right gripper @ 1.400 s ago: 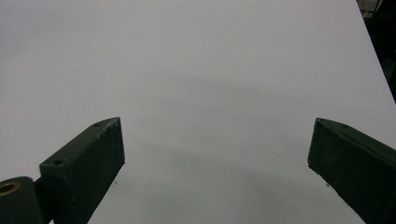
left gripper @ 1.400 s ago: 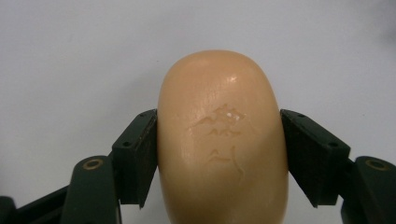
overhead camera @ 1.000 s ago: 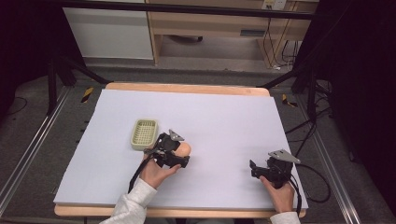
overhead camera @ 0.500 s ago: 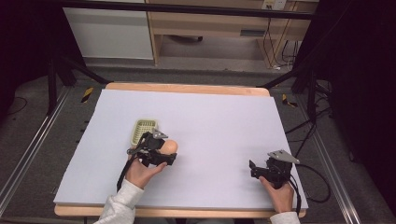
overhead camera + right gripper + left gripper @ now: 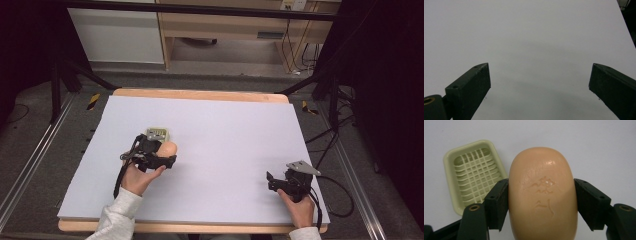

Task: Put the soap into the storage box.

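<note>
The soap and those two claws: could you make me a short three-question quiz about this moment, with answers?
1. True or false: the left claw grips the soap bar by its two long sides.
2. What lies beside the soap in the left gripper view? A) a sponge B) a slotted soap dish C) a cup
3. Fill in: the right claw stands ____ over the bare table sheet.

Key: 1 true; 2 B; 3 open.

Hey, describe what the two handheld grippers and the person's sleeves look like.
Both the left gripper and the right gripper are black, with flat blocky jaws and brass-coloured screw holes. A grey three-cornered plate tops the right one. A black cable trails from it. The sleeves are white.
</note>
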`<state>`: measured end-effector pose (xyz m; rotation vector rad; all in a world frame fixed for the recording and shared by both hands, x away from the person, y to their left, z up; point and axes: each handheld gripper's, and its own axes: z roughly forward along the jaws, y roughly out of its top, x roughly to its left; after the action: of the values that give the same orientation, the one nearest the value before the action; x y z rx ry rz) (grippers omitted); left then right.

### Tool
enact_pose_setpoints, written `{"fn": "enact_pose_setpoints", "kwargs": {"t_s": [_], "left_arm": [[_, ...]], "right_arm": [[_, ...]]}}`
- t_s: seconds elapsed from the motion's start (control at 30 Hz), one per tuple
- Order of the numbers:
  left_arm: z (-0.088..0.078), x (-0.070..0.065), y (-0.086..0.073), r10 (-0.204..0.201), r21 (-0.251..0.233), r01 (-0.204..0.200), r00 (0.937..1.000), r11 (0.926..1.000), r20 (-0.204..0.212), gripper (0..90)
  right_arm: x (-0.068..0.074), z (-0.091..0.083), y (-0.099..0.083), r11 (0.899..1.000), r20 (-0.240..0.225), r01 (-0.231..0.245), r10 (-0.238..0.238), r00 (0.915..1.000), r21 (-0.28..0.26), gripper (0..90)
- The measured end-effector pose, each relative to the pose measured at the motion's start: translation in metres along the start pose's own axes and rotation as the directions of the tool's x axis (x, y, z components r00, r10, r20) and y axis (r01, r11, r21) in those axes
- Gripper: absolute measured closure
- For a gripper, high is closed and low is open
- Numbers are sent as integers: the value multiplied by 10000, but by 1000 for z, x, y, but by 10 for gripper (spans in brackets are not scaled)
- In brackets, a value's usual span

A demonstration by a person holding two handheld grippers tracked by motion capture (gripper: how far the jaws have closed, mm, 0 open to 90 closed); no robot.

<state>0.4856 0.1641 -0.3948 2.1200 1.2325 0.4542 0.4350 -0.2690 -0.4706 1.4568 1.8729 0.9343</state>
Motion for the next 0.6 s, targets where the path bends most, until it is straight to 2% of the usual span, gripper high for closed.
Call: {"fn": "enact_pose_setpoints", "kwargs": {"t_s": [0.3,0.53,0.6], "left_arm": [[0,17,12,-317,-49,315,9988,9995,-370,315],[11,30,17,-693,7,694,9959,9976,-588,315],[14,33,18,-688,91,696,9952,9975,-695,315]], "right_arm": [[0,0,0,10000,-11,13,-14,10000,-23,41],[0,-1,0,10000,-17,-11,11,10000,-29,41],[1,-1,0,10000,-1,-7,7,10000,-26,41]]}}
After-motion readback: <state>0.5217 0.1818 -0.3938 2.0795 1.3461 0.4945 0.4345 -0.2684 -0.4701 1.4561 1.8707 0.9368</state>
